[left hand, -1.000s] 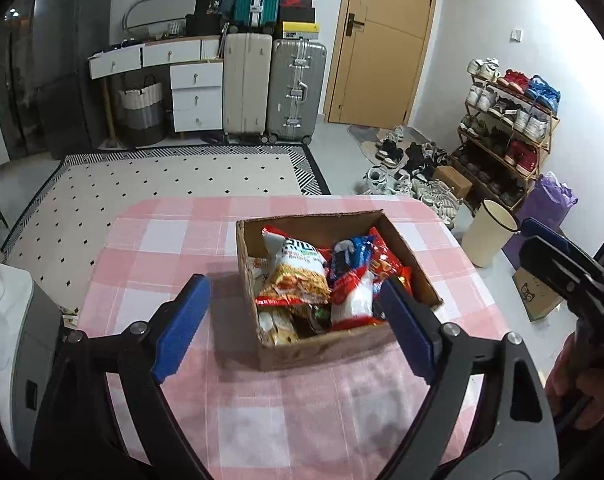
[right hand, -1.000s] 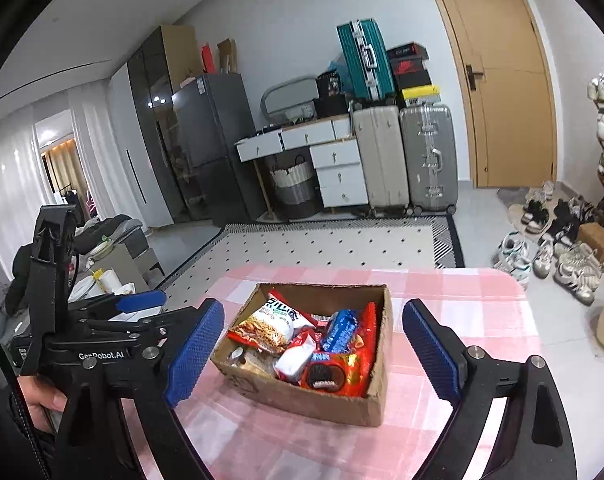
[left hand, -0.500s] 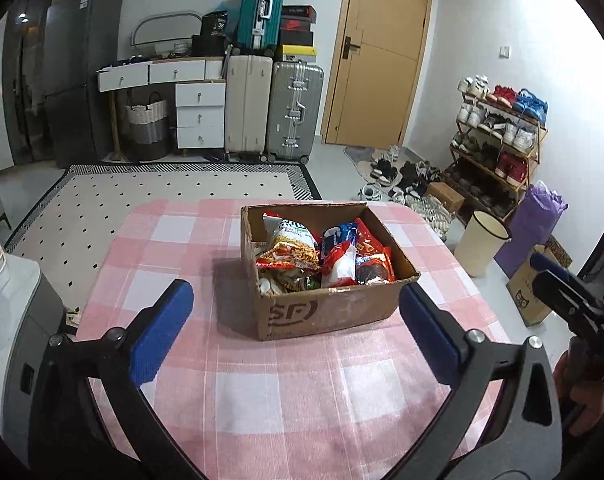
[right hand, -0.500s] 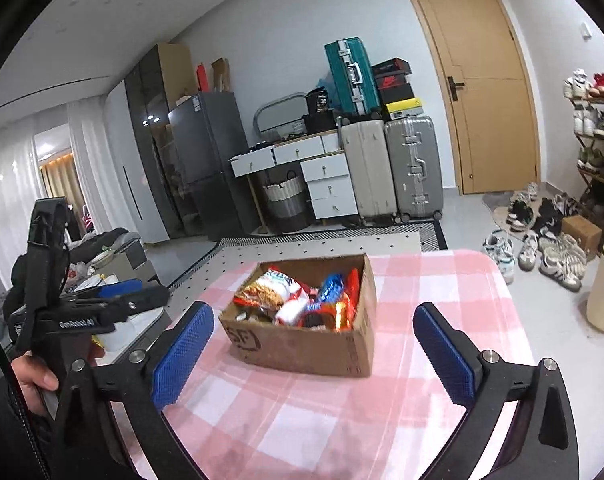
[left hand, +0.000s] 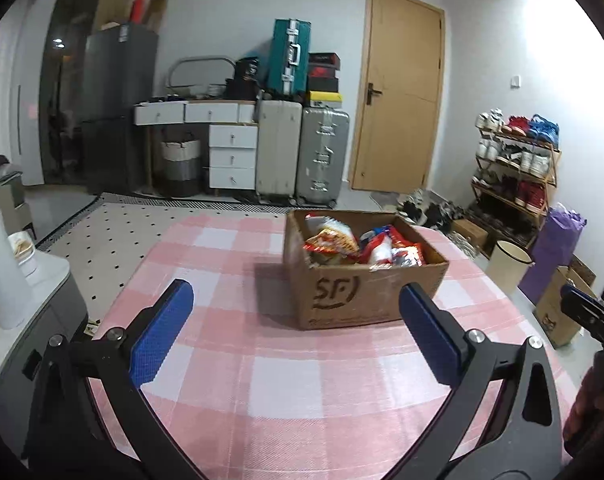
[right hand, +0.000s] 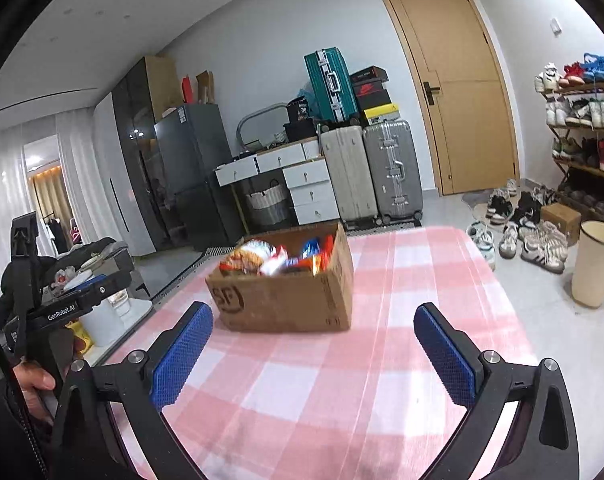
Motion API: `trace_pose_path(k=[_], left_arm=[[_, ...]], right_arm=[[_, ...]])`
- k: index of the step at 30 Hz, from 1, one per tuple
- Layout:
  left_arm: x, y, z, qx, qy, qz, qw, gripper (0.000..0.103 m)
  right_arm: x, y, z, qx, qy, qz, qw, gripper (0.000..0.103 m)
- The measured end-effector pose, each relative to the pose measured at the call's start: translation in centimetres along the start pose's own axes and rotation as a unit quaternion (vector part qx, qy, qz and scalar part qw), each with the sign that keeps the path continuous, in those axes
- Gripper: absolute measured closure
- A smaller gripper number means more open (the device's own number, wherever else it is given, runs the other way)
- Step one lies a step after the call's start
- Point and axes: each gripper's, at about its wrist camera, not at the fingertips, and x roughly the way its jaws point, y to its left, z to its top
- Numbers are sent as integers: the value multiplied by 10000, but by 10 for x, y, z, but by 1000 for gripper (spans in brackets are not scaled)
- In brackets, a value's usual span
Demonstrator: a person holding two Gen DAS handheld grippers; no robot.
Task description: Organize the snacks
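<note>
Both tongs stand spread wide with nothing between their blue pads, hovering over the near end of the pink checked table [left hand: 302, 380]. Seen from the left wrist, the left gripper [left hand: 298, 328] frames bare cloth, and the cardboard box [left hand: 362, 292] sits beyond its tips, toward the right, clear of both pads. From this side the box shows its front wall with a drawn logo, and one looks down into it: the snack packets [left hand: 362, 246] in red, orange and white are heaped inside, filling most of it. At the far right edge a black part of the right gripper [left hand: 590, 316] pokes in, with a hand [left hand: 582, 408] gripping below it. A purple bag [left hand: 554, 252] and a cream bin [left hand: 506, 264] stand on the floor beside the table, and a white appliance [left hand: 26, 292] sits off the left side. From the right wrist, the right gripper's pads are parted just as wide over empty cloth, the box lying ahead and slightly left, its corner turned toward the lens so two walls show; the packets only peek above the rim. Here the left gripper's body appears at the left edge, held by a hand [right hand: 34, 384], which the other view cannot show. A shoe rack [right hand: 582, 136] lines the right wall.
</note>
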Motion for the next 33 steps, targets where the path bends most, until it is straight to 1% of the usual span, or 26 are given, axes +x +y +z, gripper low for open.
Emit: trace_pose_path(k=[3,7,11,13,16,19,22,24,33], left_arm=[[-7,11,-24,-25,-150,196,9997,0],[-14,20,-53,-34,-381,359,9986,0],[-12,20,-70,124,-577,547,9968,0],[-9,19,-74,169,-622,612,9960,0],[-1,22,-78,116,-472,612,9969,0],[2,23,-79,78,-512,636,9966,0],[9,17,-78,218,-427,639,9968,0],[4,13,-76,317,-461,620,9965,0],[11,13,-77,321,-449,590,9967,0]], right_arm=[[-1,4,-19,-157,-32,-70,9998,1],[-1,15,-40,-590,-146,-225,9979,1],[10,20,-51,-761,-230,-365,9962,1],[12,20,-55,-792,-292,-400,9956,1],[15,19,-55,-768,-267,-422,9958,1],[15,17,-52,-729,-251,-428,9961,1],[16,13,-50,-653,-238,-465,9965,1],[14,13,-50,-647,-267,-487,9964,1],[12,13,-49,-679,-315,-505,9959,1]])
